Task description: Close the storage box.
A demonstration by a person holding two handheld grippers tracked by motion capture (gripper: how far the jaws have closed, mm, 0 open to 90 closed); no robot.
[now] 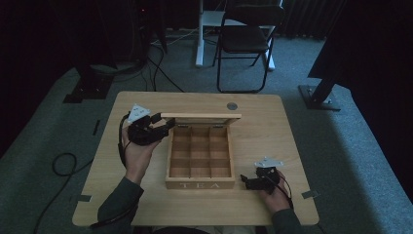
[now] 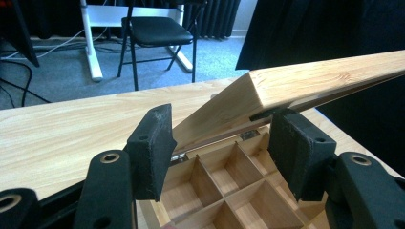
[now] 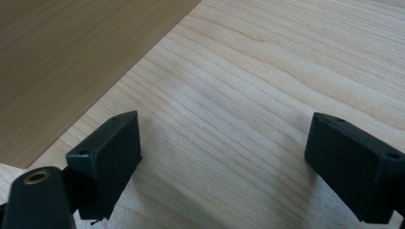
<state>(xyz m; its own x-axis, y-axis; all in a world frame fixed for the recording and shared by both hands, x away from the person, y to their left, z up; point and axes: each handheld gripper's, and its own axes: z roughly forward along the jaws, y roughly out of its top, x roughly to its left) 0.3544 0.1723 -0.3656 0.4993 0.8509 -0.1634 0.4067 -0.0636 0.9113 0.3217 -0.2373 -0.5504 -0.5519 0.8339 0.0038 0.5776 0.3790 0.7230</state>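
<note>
I see the tea box (image 1: 200,157) facing me, its lid (image 1: 200,116) running left-right; my left gripper (image 1: 163,124) has wide jaws straddling the lid's left end, while the right gripper (image 1: 245,182), jaws wide, rests on the surface (image 1: 272,126).

the word "tea" stands in pale letters on the front wall of the wooden box (image 1: 200,185).

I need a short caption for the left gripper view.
Open left gripper at the raised lid of a wooden tea box.
</note>
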